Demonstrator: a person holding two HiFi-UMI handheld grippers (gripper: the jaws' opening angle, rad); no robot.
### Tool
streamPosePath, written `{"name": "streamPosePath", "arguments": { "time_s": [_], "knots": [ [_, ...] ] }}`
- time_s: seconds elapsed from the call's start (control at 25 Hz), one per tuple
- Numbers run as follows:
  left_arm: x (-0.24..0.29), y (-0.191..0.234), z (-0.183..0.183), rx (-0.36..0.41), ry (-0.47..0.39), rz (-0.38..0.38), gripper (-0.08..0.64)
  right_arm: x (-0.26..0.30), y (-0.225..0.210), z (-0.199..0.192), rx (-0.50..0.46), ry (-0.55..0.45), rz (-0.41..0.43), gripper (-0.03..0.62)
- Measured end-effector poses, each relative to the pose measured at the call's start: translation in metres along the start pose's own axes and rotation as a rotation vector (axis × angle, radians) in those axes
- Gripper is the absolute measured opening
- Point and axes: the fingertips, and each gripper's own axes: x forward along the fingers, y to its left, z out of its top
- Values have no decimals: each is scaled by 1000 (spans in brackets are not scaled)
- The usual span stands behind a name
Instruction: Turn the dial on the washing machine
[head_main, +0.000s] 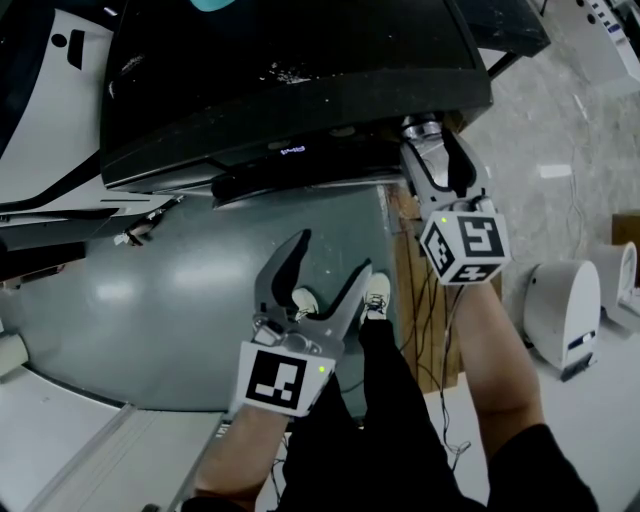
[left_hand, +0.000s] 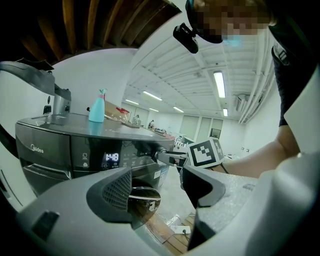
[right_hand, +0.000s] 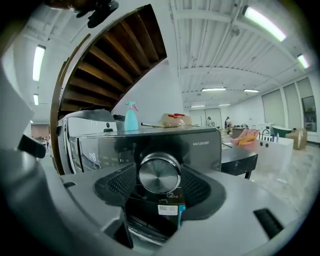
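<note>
A dark washing machine (head_main: 280, 70) fills the head view from above, its lit display (head_main: 291, 150) on the front panel. My right gripper (head_main: 435, 135) is at the panel's right end, shut on the silver dial (head_main: 421, 126). In the right gripper view the dial (right_hand: 159, 173) sits squarely between both pads (right_hand: 121, 185), touching them. My left gripper (head_main: 332, 255) hangs lower in front of the machine's grey front (head_main: 170, 300), open with nothing in it. In the left gripper view the display (left_hand: 111, 158) reads 1:48 and the right gripper (left_hand: 167, 157) covers the dial.
A teal spray bottle (right_hand: 131, 117) and some items stand on the machine's top. A wooden board (head_main: 415, 300) with cables lies by the machine's right side. White devices (head_main: 565, 310) stand on the floor at the right. The person's shoes (head_main: 375, 292) are below.
</note>
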Motion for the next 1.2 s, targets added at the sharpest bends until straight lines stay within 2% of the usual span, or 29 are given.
{"name": "streamPosePath", "arguments": {
  "time_s": [0.12, 0.32, 0.64, 0.88, 0.96, 1.08, 1.2],
  "knots": [
    [0, -2, -2, -3, 5, -4, 299, 0, 2, 0, -31, 2, 2, 298],
    [1, -2, -2, -10, 4, -6, 299, -1, 5, 0, -128, 9, -6, 304],
    [-2, -3, 0, 5, -1, -8, 299, -4, 10, 0, -389, 57, -53, 299],
    [-5, -2, -4, -3, -2, -3, 299, -2, 15, -2, -662, 61, -79, 299],
    [-6, -1, -6, -6, -2, 0, 299, 0, 17, -4, -715, 62, -84, 290],
    [-6, -2, -8, -11, -3, 0, 299, 2, 17, -4, -703, 55, -102, 267],
    [-7, -2, -7, -8, -5, -1, 299, 1, 15, -3, -602, 61, -112, 265]
  ]
}}
